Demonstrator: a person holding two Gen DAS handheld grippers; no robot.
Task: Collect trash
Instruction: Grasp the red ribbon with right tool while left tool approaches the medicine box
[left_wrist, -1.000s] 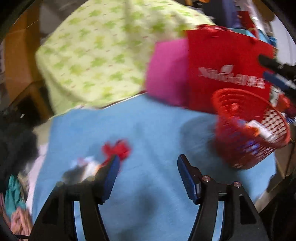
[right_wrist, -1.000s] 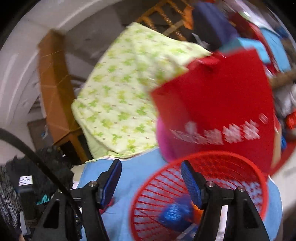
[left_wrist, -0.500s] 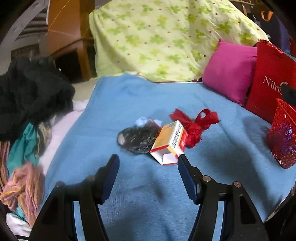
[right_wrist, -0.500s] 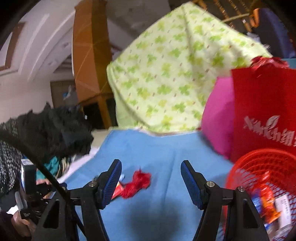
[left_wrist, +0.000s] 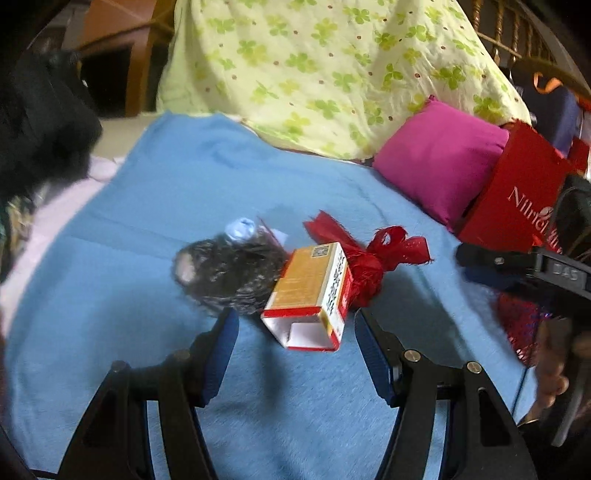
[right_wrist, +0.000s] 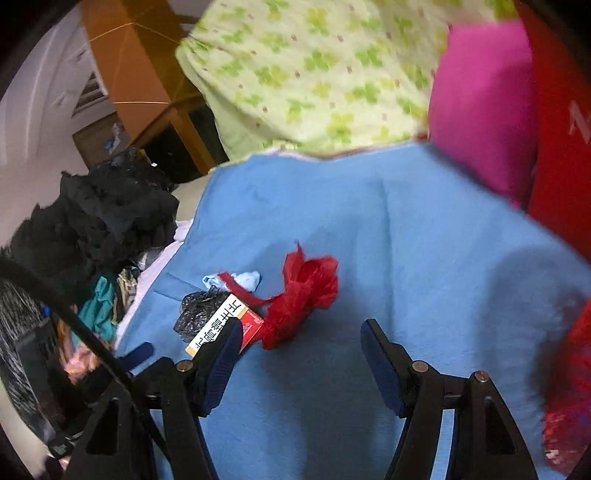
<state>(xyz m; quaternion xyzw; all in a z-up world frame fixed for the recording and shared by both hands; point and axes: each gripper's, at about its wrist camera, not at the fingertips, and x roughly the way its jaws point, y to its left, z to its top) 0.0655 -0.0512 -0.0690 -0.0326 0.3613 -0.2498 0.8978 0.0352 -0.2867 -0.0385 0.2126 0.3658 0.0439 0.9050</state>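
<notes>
Trash lies in a small pile on the blue blanket (left_wrist: 184, 192): an open orange-and-red carton (left_wrist: 314, 291), a crumpled black plastic bag (left_wrist: 229, 273), a red ribbon bundle (left_wrist: 369, 262) and a pale blue scrap (left_wrist: 240, 227). My left gripper (left_wrist: 295, 332) is open and empty, its jaws on either side of the carton's near end, just short of it. My right gripper (right_wrist: 301, 347) is open and empty, near the ribbon bundle (right_wrist: 303, 295) and the carton (right_wrist: 225, 325). The red mesh basket (left_wrist: 521, 321) stands at the right, partly hidden by the right gripper's body.
A pink cushion (left_wrist: 439, 162), a red paper bag (left_wrist: 517, 199) and a green-patterned quilt (left_wrist: 332, 66) line the back. Dark clothes (right_wrist: 99, 218) are heaped at the left edge of the bed. The basket's red edge (right_wrist: 569, 387) is at the right.
Both grippers have swung left from the red basket to the trash pile and moved closer to it. The carton now sits between the left jaws.
</notes>
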